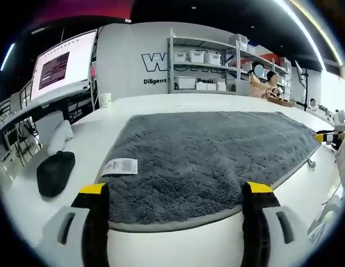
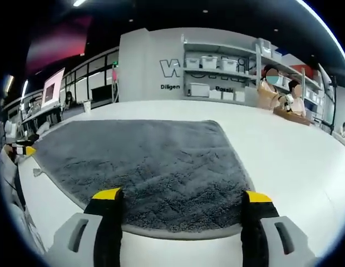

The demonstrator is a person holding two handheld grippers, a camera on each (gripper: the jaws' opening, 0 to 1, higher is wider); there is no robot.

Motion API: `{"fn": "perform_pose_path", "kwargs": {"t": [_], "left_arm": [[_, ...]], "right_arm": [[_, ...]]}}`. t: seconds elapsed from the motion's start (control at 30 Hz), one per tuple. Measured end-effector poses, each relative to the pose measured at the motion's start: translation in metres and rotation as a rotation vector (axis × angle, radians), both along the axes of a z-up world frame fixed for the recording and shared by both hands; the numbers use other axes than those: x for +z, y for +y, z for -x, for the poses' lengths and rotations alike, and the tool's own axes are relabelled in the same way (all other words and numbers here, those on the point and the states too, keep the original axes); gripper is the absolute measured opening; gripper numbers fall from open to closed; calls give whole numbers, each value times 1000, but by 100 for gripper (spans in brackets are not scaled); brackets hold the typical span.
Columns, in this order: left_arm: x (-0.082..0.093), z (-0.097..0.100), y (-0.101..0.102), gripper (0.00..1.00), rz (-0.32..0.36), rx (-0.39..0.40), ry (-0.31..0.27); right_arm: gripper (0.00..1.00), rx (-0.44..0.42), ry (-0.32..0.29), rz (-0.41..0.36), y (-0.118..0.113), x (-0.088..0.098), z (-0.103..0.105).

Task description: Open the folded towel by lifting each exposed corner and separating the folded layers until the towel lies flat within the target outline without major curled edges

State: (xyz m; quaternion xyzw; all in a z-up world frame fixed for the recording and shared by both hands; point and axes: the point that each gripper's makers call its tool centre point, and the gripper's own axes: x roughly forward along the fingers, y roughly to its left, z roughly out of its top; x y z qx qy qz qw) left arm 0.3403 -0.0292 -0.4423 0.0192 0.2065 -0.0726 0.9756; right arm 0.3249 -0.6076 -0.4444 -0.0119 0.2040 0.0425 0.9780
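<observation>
Towel [image 1: 206,156] looks spread flat on the white table [image 1: 161,245] (label [image 1: 120,166] showing), both grippers [image 1: 178,192] [image 2: 181,197] hovering jaws apart, so any careless snag could re-curl its near edge.

In the left gripper view we see the left gripper [image 1: 175,208] as two black jaws, each capped with a yellow tip and each seated in a pale grey moulded housing with a rounded slot cut into its face. In the right gripper view we find the right gripper [image 2: 181,214] built the same way: black jaws, yellow tips, light grey housings with an oblong slot on each side. At the right edge of the left gripper view, we note another yellow-and-black tip on a white body.
</observation>
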Motion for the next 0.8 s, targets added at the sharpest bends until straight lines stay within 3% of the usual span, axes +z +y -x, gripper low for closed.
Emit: {"fn": "perform_pose_path", "kwargs": {"t": [0.8], "left_arm": [[0, 11, 7, 99, -2, -13, 9]], "right_arm": [[87, 20, 15, 1, 5, -1, 10]]}}
